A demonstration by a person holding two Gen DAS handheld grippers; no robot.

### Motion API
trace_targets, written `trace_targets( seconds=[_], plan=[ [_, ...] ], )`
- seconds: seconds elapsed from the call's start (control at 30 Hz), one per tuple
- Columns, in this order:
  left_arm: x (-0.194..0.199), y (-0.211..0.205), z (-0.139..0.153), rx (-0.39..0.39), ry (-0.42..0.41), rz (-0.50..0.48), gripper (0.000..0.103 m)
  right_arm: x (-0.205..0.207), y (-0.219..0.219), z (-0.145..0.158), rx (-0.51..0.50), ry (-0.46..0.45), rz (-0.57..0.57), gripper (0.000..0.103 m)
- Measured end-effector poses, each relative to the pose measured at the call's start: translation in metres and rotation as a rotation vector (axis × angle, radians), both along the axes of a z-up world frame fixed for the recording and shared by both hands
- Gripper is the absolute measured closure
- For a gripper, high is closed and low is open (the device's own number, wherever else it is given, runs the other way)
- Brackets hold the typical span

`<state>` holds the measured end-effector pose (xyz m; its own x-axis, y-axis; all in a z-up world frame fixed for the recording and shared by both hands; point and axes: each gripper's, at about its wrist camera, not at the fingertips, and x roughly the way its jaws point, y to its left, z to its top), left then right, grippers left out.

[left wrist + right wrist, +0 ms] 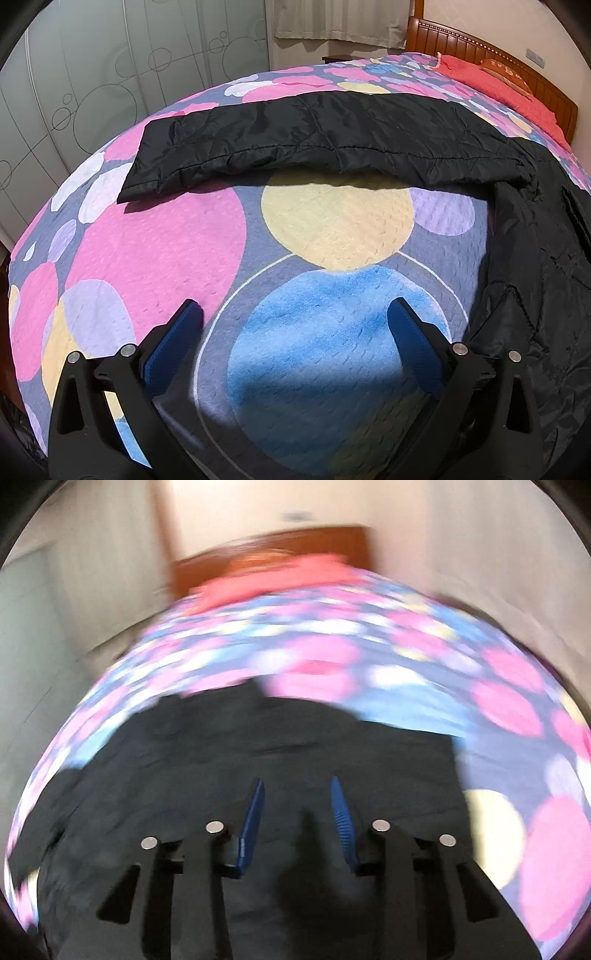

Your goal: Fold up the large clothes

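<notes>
A large black quilted jacket lies on a bed. In the left wrist view its sleeve stretches across the bed ahead, and its body lies at the right. My left gripper is open and empty, above bare bedspread, well short of the sleeve. In the blurred right wrist view the jacket's body fills the lower middle. My right gripper is open with a moderate gap, just above the black fabric, holding nothing.
The bedspread has pink, blue and yellow circles. A red pillow and a wooden headboard are at the far end. A wardrobe with frosted sliding doors stands at the left, past the bed's edge.
</notes>
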<state>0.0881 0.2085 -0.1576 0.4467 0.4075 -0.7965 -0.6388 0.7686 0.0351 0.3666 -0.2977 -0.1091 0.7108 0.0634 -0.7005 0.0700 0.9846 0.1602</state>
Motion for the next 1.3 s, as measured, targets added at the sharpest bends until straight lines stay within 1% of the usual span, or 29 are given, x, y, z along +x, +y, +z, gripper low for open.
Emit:
trace_targets(
  seconds=[0.03, 0.1, 0.17, 0.2, 0.27, 0.37, 0.4, 0.47, 0.5, 0.53, 0.6, 0.63, 0.73, 0.77, 0.83, 0.87, 0.9, 0.93, 0.97, 1.03, 1.13, 1.23, 1.3],
  plan=[
    [0.0, 0.0, 0.0, 0.001, 0.001, 0.0, 0.002, 0.01, -0.018, -0.009, -0.015, 0.032, -0.055, 0.065],
    [0.0, 0.0, 0.0, 0.001, 0.002, 0.0, 0.002, 0.02, -0.037, -0.03, -0.049, 0.083, -0.099, 0.066],
    [0.0, 0.0, 0.0, 0.004, 0.003, 0.0, 0.002, 0.026, -0.041, -0.061, -0.055, 0.153, -0.073, 0.065],
    [0.001, -0.001, -0.001, 0.005, 0.005, 0.0, 0.002, 0.025, -0.045, -0.063, -0.066, 0.137, -0.064, 0.065],
    [0.001, -0.001, -0.001, 0.007, 0.006, -0.001, 0.002, 0.025, -0.04, -0.056, -0.102, 0.143, -0.058, 0.065],
    [0.002, -0.001, -0.001, 0.01, 0.008, -0.001, 0.002, 0.026, -0.037, -0.034, -0.082, 0.074, -0.079, 0.065],
    [0.002, -0.001, -0.001, 0.012, 0.01, 0.0, 0.002, 0.028, -0.036, -0.03, -0.093, 0.055, -0.094, 0.064],
    [0.002, 0.0, -0.001, 0.013, 0.01, 0.0, 0.002, 0.039, -0.037, -0.036, -0.123, 0.07, -0.106, 0.06],
    [0.002, -0.001, -0.001, 0.013, 0.01, 0.0, 0.002, 0.049, -0.037, -0.049, -0.129, 0.117, -0.098, 0.058],
    [0.002, -0.001, -0.001, 0.013, 0.01, -0.001, 0.002, 0.056, -0.037, -0.063, -0.131, 0.157, -0.08, 0.058],
    [0.002, -0.001, -0.001, 0.014, 0.012, -0.001, 0.002, 0.059, -0.037, -0.06, -0.157, 0.15, -0.074, 0.058],
    [0.002, -0.001, -0.001, 0.012, 0.009, -0.001, 0.002, 0.054, -0.036, -0.052, -0.156, 0.148, -0.085, 0.058],
    [0.002, -0.001, -0.001, 0.014, 0.01, -0.001, 0.002, 0.026, -0.034, -0.036, -0.096, 0.096, -0.108, 0.058],
    [0.002, -0.001, -0.001, 0.015, 0.01, -0.001, 0.002, 0.018, -0.032, -0.037, -0.105, 0.096, -0.112, 0.058],
    [0.002, -0.001, -0.001, 0.014, 0.01, -0.001, 0.002, 0.008, -0.027, -0.053, -0.148, 0.122, -0.114, 0.058],
    [0.003, -0.001, -0.001, 0.015, 0.011, -0.001, 0.002, 0.009, -0.025, -0.061, -0.174, 0.12, -0.105, 0.058],
    [0.002, -0.001, -0.001, 0.014, 0.01, -0.001, 0.002, 0.01, -0.02, -0.066, -0.225, 0.104, -0.088, 0.058],
    [0.002, 0.0, -0.001, 0.014, 0.011, -0.002, 0.002, 0.009, -0.016, -0.062, -0.252, 0.099, -0.082, 0.058],
    [0.002, 0.001, -0.001, 0.009, 0.008, -0.002, 0.002, 0.006, -0.015, -0.055, -0.254, 0.101, -0.081, 0.058],
    [0.002, 0.0, -0.001, 0.01, 0.006, -0.001, 0.002, -0.007, -0.015, -0.041, -0.189, 0.087, -0.073, 0.058],
    [0.002, 0.0, -0.001, 0.015, 0.007, -0.002, 0.002, -0.041, -0.017, -0.029, -0.09, 0.055, -0.07, 0.057],
    [0.003, -0.001, -0.001, 0.015, 0.008, -0.002, 0.002, -0.071, -0.024, -0.04, 0.055, 0.066, -0.035, 0.054],
    [0.002, -0.001, -0.001, 0.014, 0.007, -0.002, 0.002, -0.085, -0.027, -0.049, 0.088, 0.076, -0.045, 0.054]
  ],
)
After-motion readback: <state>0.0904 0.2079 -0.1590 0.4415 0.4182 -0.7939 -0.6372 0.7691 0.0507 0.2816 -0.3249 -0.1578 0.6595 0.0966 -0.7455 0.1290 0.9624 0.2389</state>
